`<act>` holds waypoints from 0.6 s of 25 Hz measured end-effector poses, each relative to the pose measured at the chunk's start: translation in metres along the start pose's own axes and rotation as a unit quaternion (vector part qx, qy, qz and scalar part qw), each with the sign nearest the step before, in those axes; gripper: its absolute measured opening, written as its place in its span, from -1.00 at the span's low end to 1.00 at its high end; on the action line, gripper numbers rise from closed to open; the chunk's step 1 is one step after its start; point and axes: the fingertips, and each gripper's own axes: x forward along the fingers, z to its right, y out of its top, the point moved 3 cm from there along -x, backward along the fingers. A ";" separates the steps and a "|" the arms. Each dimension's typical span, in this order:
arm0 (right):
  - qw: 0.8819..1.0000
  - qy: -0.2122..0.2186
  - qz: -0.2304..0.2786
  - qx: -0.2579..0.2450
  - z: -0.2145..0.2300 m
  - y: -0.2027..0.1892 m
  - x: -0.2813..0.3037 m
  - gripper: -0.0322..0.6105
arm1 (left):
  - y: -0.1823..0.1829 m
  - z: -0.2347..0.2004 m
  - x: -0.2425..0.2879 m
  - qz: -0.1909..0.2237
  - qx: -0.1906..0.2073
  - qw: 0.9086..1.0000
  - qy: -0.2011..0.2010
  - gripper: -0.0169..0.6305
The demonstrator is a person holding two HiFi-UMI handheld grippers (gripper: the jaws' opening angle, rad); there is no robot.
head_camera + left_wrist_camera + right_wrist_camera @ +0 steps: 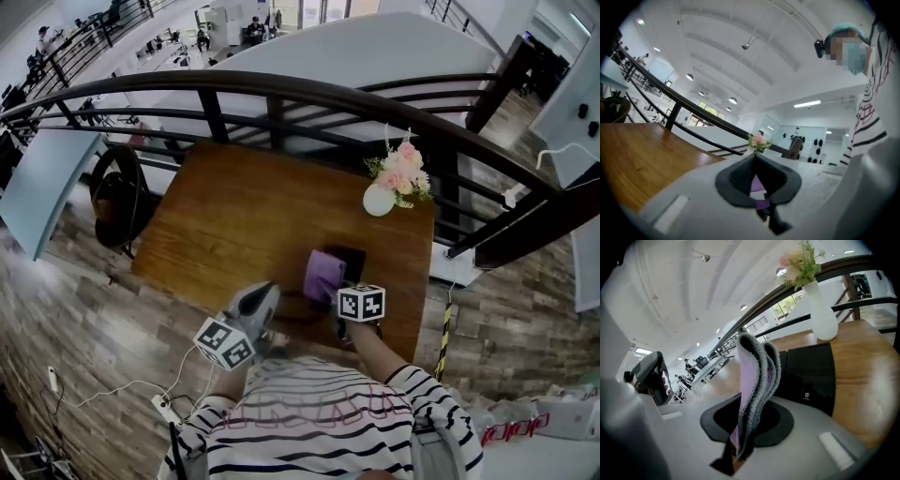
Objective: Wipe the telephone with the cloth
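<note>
The black telephone [352, 257] lies flat on the wooden table [234, 216], near its right front part. A folded purple and grey cloth [323, 274] hangs over the phone's left side, and my right gripper [337, 289] is shut on it. In the right gripper view the cloth [757, 376] stands up between the jaws of that gripper [746, 427], with the telephone [811, 376] just behind it. My left gripper [270, 291] hovers left of the cloth, apart from it. The left gripper [755, 161] has its jaws closed on nothing, and a bit of purple shows beyond them.
A white vase of pink flowers [380, 199] stands at the table's far right corner, just past the phone [822, 315]. A black railing [281, 89] curves behind the table. A dark round object [117, 192] sits off the left edge, and a cable with a power strip [164, 408] lies on the floor.
</note>
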 end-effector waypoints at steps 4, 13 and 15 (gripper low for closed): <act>1.000 -0.018 -0.003 0.010 0.015 -0.007 -0.011 -0.75 | -0.004 0.004 0.004 -0.003 -0.001 1.000 -0.008 -0.95; 0.996 -0.073 0.027 0.048 0.060 -0.018 -0.061 -0.74 | -0.013 0.022 0.027 -0.017 -0.004 0.999 -0.044 -0.95; 0.994 -0.085 0.033 0.054 0.071 -0.021 -0.074 -0.75 | -0.015 0.028 0.032 -0.021 -0.005 0.998 -0.052 -0.95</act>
